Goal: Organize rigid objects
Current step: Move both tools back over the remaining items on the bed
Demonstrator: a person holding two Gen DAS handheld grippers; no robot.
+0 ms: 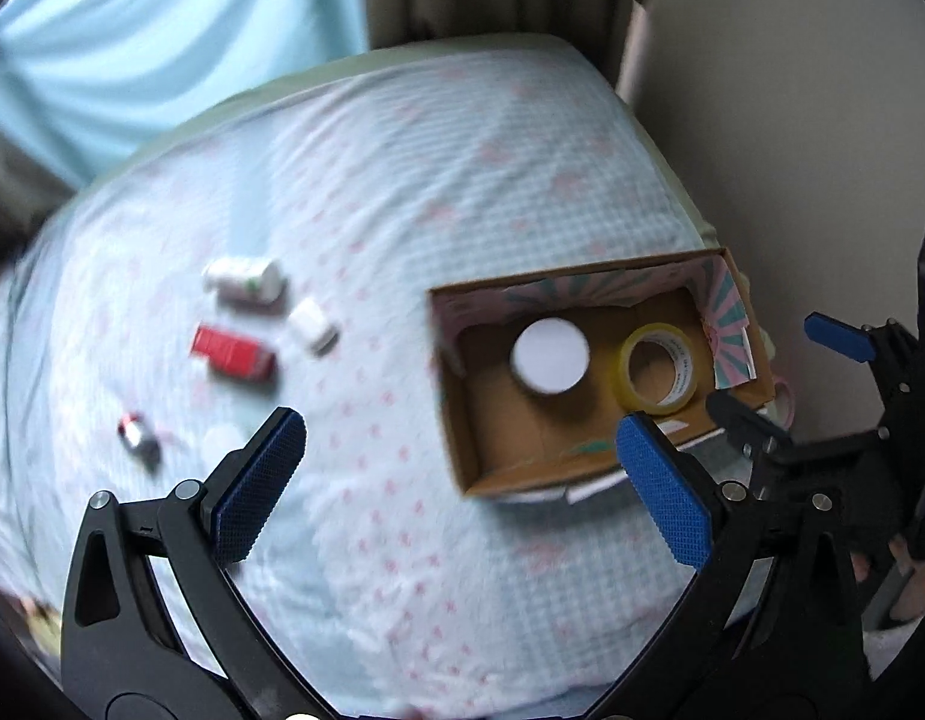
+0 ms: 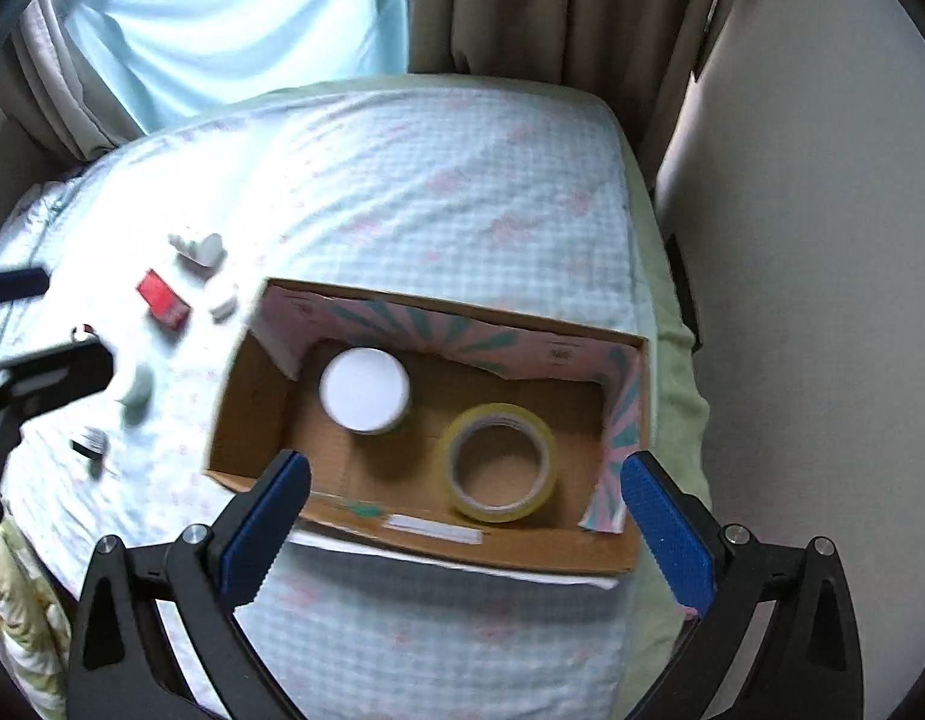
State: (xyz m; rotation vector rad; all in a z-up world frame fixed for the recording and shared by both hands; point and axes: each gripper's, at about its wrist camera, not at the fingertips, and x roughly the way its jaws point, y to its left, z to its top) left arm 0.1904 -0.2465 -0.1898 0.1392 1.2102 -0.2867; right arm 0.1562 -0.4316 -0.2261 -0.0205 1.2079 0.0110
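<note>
Cardboard box (image 2: 270,420) on the bed (image 1: 402,192) holds tape roll (image 2: 498,462) and white-lidded jar (image 2: 364,387). Both grippers' fingers wide, empty. Red carton (image 1: 233,353), far left: soft bedding may let it tip, slipping the grasp.

One cardboard box (image 2: 588,553) on the bed; inside it, one white-lidded jar (image 2: 365,389) and one tape roll (image 2: 497,462); outside, one red box (image 1: 233,353), one white bottle (image 1: 243,279), one small white block (image 1: 312,325).
</note>
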